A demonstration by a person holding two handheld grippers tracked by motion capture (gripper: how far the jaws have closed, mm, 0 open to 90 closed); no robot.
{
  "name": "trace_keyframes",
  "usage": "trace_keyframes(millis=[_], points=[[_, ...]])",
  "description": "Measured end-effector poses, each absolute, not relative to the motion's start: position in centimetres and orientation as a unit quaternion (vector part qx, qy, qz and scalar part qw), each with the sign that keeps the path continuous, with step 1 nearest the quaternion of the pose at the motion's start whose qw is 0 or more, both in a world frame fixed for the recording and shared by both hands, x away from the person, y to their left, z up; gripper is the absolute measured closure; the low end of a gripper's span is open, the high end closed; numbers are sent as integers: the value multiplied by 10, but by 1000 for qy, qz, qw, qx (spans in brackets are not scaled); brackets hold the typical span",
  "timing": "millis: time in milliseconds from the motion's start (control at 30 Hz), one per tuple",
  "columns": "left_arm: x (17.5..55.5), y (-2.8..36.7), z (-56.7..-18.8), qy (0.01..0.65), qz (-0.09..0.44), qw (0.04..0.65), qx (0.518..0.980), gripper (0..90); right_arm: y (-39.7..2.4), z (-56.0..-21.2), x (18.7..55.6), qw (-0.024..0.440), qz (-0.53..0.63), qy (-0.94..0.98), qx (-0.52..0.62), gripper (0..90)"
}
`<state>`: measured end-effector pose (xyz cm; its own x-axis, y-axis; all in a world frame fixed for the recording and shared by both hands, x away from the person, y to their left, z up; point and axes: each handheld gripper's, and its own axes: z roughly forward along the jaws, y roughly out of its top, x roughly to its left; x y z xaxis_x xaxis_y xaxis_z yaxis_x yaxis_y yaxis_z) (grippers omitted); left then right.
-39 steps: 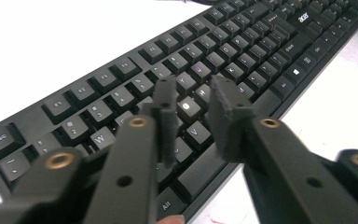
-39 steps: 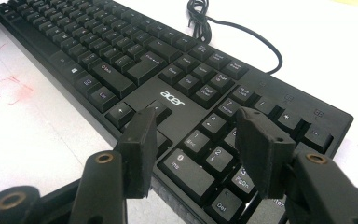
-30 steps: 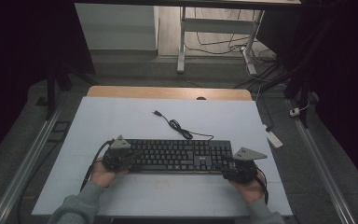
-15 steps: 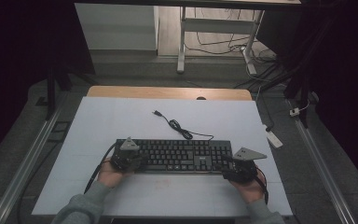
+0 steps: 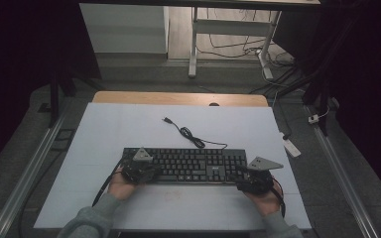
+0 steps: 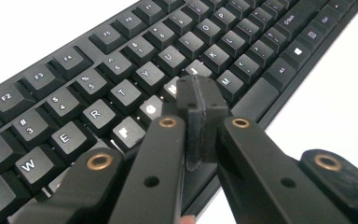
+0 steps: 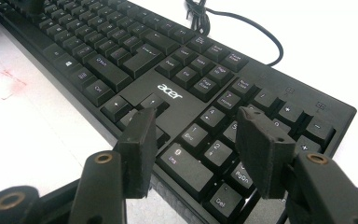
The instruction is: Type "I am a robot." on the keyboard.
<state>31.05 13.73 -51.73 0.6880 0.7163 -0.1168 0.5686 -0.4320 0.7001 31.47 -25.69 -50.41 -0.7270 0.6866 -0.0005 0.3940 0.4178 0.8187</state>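
Two grippers sit at either end of a black Acer keyboard (image 5: pixel 183 166) on the white tabletop (image 5: pixel 129 124), seen from above. My left gripper (image 5: pixel 146 171) rests over the keyboard's left end, my left hand (image 5: pixel 119 186) behind it, a grey sleeve (image 5: pixel 87 223) running off the bottom edge. My right gripper (image 5: pixel 248 179) sits at the keyboard's right end, with my right hand (image 5: pixel 265 198) behind it near the table's front edge. The keyboard lies lengthwise across the table, nearer my side than the far one, and its black cable (image 5: pixel 191 136) loops away toward the far side and ends in a loose plug on the white surface. A white power strip (image 5: pixel 291 146) lies on the floor off the table's right edge.

From the left gripper view, my left gripper (image 6: pixel 196 95) has its jaws pressed flat together with nothing between them. The joined tips point down over the letter keys (image 6: pixel 98 116), around the middle rows near the G and H, close to the keycaps; I cannot tell whether they touch.

From the right gripper view, my right gripper (image 7: pixel 198 140) holds its jaws well apart, gripping nothing. They straddle the near edge of the keyboard (image 7: pixel 168 88): one jaw is over the arrow keys (image 7: pixel 116 103), the other over the number pad (image 7: pixel 279 109), with the Ins and Del keys showing between them. The cable (image 7: pixel 242 25) curls on the white tabletop beyond the keyboard's far edge.
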Motion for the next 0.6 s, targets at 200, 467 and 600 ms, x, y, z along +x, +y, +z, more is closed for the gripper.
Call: trace_keyframes(millis=[200, 467, 600], points=[[312, 136, -520, 382, 98, 365, 843, 891, -257, -504, 315, 171, 429, 825, 327, 482], [312, 135, -526, 386, 95, 365, 842, 891, -257, -504, 315, 171, 428, 825, 327, 483], [312, 136, -524, 386, 99, 366, 841, 891, -257, -504, 314, 172, 427, 825, 328, 483]])
